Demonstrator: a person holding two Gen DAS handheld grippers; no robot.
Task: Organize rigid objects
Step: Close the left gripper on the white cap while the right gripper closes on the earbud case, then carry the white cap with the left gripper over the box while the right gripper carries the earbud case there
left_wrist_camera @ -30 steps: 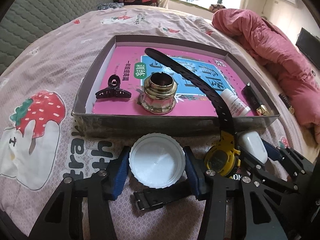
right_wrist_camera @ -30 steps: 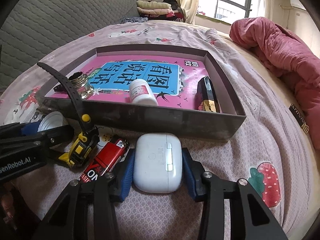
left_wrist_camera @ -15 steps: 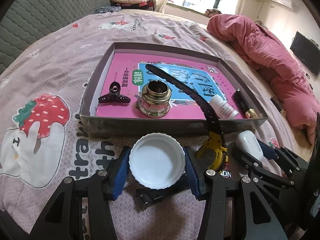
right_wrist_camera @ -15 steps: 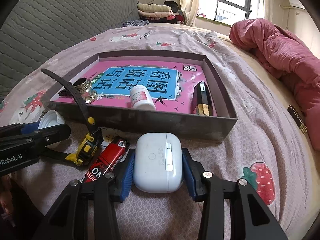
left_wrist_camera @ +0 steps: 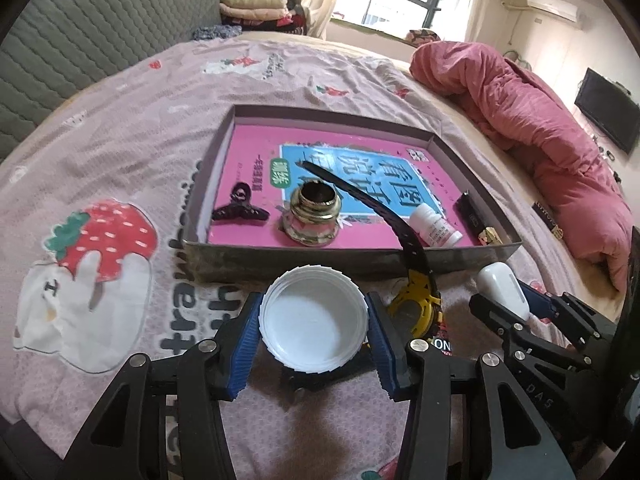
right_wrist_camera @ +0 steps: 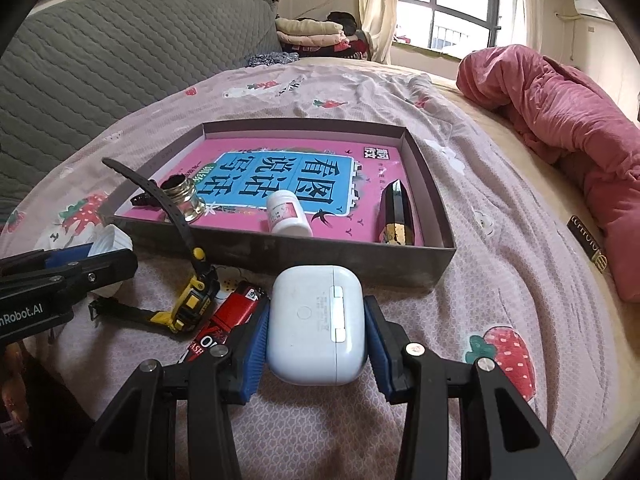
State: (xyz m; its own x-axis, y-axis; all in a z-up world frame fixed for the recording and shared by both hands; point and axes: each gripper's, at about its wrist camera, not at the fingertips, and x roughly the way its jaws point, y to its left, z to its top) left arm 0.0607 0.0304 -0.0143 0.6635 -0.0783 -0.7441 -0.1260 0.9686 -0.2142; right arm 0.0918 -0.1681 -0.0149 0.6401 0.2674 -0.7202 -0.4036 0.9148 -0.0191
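Both grippers rising off the bed with their loads.
Left gripper [left_wrist_camera: 314, 336] is lifting the white lid [left_wrist_camera: 313, 317]; right gripper [right_wrist_camera: 316, 330] is lifting the earbud case [right_wrist_camera: 316, 322]; the tray [right_wrist_camera: 280, 246] is receding below.

So we've got the right gripper [right_wrist_camera: 316, 336] clamped on a white earbuds case [right_wrist_camera: 316, 326], held just in front of the tray [right_wrist_camera: 424, 268] on the bed [right_wrist_camera: 500, 240]. Beside it lie a red lighter [right_wrist_camera: 230, 316] and a yellow watch [right_wrist_camera: 192, 300]. In the tray: pill bottle [right_wrist_camera: 286, 214], glass jar [right_wrist_camera: 184, 198], black lipstick [right_wrist_camera: 396, 216].
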